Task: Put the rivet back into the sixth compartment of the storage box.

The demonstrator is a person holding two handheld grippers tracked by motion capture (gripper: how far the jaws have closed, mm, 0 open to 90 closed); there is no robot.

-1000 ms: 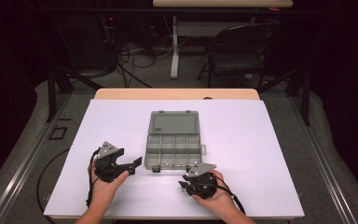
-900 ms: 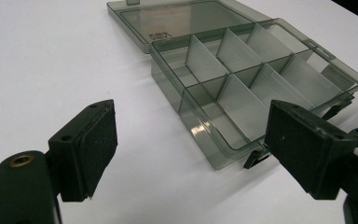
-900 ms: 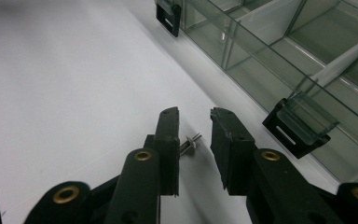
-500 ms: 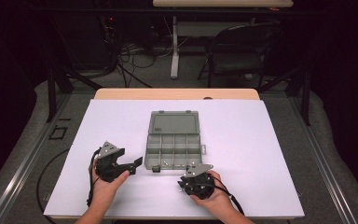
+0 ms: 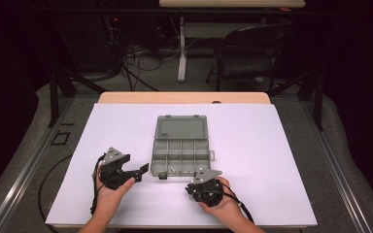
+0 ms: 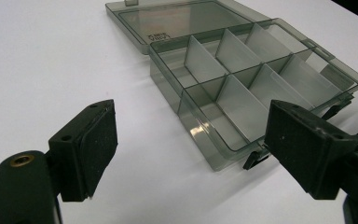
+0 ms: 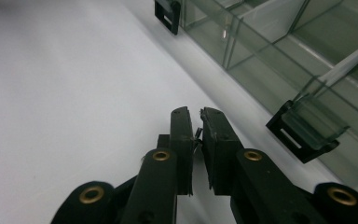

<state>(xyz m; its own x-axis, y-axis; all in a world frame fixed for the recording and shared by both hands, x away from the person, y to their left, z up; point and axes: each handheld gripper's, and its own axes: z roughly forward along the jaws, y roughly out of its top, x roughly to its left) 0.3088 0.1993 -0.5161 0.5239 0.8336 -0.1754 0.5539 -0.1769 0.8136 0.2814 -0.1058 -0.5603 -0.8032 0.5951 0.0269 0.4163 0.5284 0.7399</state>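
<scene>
White tabletop, dark room. Your right gripper [image 7: 196, 122] has just been closing, pinching a tiny part [image 7: 197, 134]; left gripper [image 6: 191, 144] gapes empty. The organizer box [image 5: 180, 150] looks light, rigid, slick: take it by a side wall.

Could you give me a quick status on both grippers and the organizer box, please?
Left gripper open, facing the organizer box. Right gripper just closed on a small, unclear item. Box lid open; white table unobstructed.
</scene>
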